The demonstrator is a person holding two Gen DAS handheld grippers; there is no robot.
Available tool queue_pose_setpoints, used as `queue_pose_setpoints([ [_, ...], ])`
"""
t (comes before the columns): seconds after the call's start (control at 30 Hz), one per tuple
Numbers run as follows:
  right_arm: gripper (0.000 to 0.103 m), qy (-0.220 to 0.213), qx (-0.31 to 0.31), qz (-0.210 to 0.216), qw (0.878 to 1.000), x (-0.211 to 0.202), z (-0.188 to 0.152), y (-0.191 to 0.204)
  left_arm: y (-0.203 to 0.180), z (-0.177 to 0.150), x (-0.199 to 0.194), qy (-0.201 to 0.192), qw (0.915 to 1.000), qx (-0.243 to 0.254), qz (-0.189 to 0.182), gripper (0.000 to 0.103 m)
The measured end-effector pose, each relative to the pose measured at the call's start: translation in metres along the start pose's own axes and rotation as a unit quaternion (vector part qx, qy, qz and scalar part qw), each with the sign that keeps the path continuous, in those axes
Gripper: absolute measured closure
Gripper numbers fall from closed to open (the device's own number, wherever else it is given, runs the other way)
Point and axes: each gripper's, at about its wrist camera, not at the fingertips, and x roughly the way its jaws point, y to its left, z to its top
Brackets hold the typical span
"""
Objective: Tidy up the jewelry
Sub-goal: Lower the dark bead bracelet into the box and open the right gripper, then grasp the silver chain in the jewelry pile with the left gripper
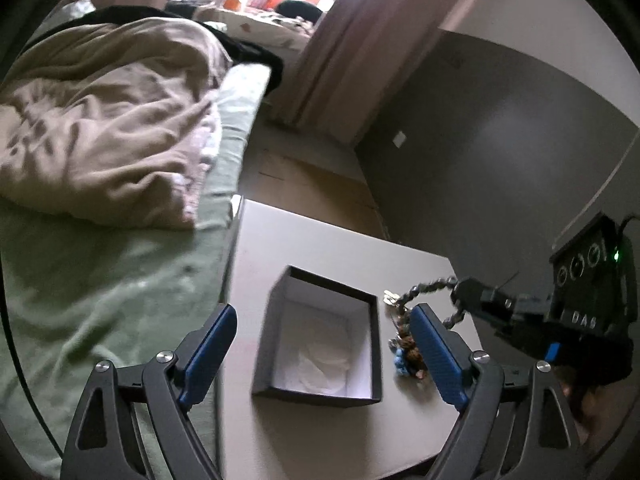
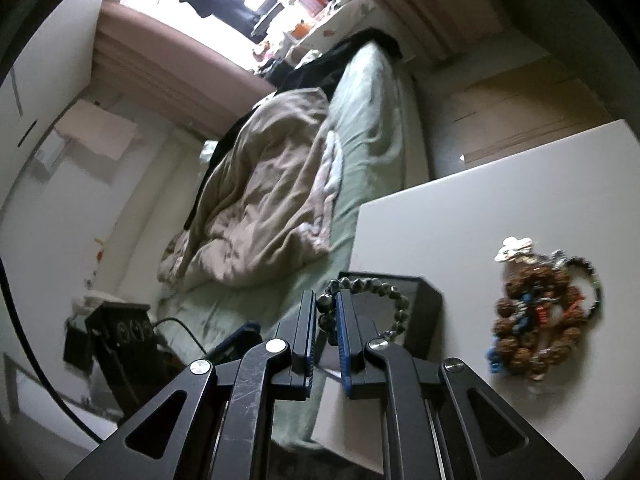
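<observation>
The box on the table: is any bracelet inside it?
No: the open box shows only white lining; the beaded bracelet is in the right hand-held gripper.

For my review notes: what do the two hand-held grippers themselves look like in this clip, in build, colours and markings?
Both match: the left hand-held gripper and right hand-held gripper have black angular linkage arms with triangular cutouts, round silver pivot bolts, and blue ribbed finger pads. The right unit's black body, seen from the left wrist, carries three round dials, pale lettering, a green light and a black cable.
</observation>
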Motion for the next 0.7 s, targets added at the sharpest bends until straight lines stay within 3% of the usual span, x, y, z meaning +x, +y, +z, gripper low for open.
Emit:
queue_pose_setpoints([
  [0.23,0.09,0.049,-0.02,-0.031,0.998,0.039,-0.011,0.011,0.018,0.001,-0.012,-0.007,0.9996,-0.02,0.015,0.014],
  [0.3,0.072,0.09,-0.019,-0.027,0.995,0.053,-0.015,0.009,0.02,0.001,-0.014,-0.009,0.9996,-0.02,0.018,0.014],
  [0.33,0.054,0.097,-0.016,-0.026,0.995,0.055,-0.016,0.008,0.019,0.002,-0.015,-0.01,0.9996,-0.019,0.018,0.014],
  [0.37,0.048,0.094,-0.015,-0.027,0.995,0.054,-0.017,0.006,0.018,0.002,-0.016,-0.011,0.9997,-0.016,0.018,0.014],
  [0.53,0.047,0.07,0.003,-0.037,0.997,0.028,-0.011,-0.007,0.001,0.003,-0.01,-0.009,0.9998,0.006,0.018,0.014],
  [0.7,0.045,0.037,0.024,-0.073,0.996,-0.008,-0.004,-0.03,-0.023,0.005,0.003,0.004,0.9992,0.039,0.004,0.014],
])
